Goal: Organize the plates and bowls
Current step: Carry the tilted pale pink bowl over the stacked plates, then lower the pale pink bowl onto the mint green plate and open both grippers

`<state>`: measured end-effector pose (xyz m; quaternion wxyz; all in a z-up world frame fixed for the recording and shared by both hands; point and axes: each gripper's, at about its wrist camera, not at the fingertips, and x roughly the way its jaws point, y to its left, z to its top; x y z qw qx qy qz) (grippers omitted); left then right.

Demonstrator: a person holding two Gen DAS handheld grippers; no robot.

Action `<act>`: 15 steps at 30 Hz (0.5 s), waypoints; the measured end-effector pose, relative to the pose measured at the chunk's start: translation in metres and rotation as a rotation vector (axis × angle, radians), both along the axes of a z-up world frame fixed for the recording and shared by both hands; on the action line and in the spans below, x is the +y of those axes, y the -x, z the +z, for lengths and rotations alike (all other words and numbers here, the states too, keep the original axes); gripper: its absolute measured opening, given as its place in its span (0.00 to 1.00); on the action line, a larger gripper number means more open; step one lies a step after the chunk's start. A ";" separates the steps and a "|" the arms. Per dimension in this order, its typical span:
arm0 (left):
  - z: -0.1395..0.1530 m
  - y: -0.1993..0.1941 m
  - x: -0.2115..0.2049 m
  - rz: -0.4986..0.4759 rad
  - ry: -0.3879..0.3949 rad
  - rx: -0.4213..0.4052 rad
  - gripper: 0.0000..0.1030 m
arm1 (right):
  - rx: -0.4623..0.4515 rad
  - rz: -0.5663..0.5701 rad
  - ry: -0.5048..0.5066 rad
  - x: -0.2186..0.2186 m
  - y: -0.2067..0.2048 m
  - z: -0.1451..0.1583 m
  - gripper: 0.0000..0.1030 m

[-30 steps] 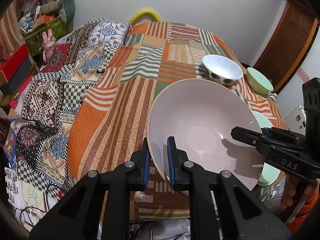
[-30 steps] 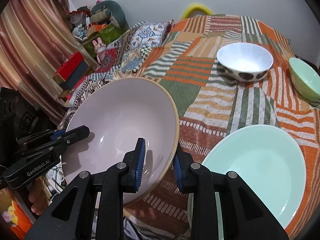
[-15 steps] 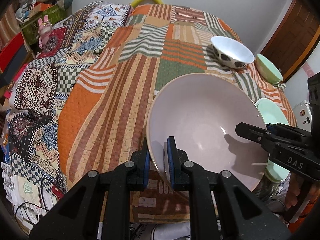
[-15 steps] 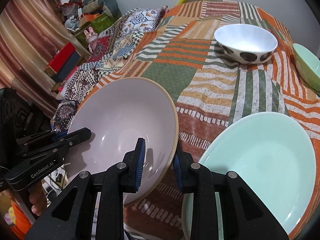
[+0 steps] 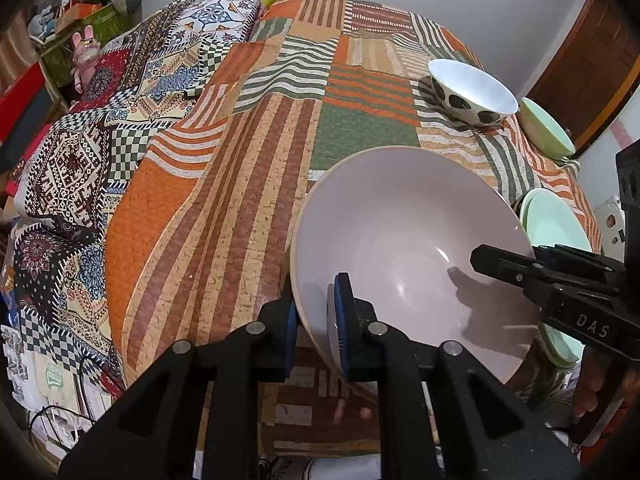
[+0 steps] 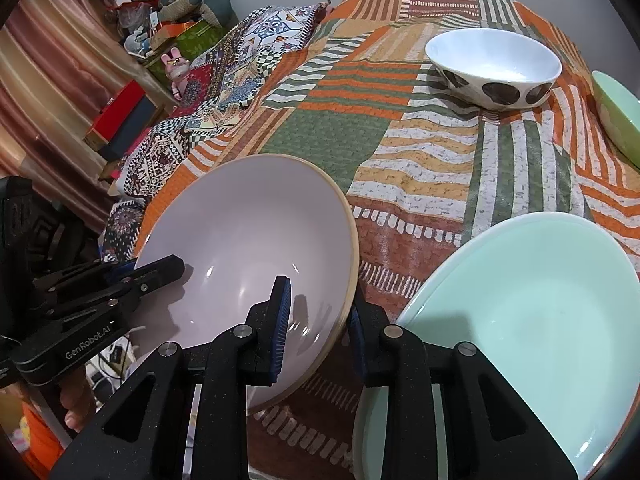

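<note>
A large pale pink bowl (image 5: pixel 408 240) (image 6: pixel 248 240) hangs above the near edge of the quilt-covered table. My left gripper (image 5: pixel 314 316) is shut on its left rim. My right gripper (image 6: pixel 318 320) is shut on its right rim, one finger inside and one outside. Each gripper shows in the other's view: the right one (image 5: pixel 500 266) and the left one (image 6: pixel 160 270). A mint green plate (image 6: pixel 528 312) (image 5: pixel 556 220) lies just right of the bowl. A white bowl with dark spots (image 5: pixel 472 92) (image 6: pixel 494 66) and a small mint green bowl (image 5: pixel 546 128) (image 6: pixel 618 116) stand at the far right.
The patchwork quilt (image 5: pixel 280 128) covers the table, its middle and left part bare. Left of the table are a patterned blanket (image 5: pixel 80 140), boxes and a pink toy rabbit (image 5: pixel 86 54). A wooden door (image 5: pixel 592 60) is at the far right.
Both grippers have carried the pink bowl forward over the table and lower. The spotted bowl and the green plate now look closer. Both grips are unchanged.
</note>
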<state>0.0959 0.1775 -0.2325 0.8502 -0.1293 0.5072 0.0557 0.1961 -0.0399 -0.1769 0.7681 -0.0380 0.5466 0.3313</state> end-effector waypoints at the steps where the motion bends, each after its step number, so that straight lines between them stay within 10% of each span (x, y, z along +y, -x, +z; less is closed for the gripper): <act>1: 0.000 0.000 0.001 0.001 0.007 0.000 0.15 | 0.004 0.000 -0.002 0.000 0.000 0.000 0.26; 15: 0.047 0.017 0.007 0.038 -0.030 -0.094 0.18 | -0.071 -0.028 -0.074 -0.028 0.001 0.037 0.29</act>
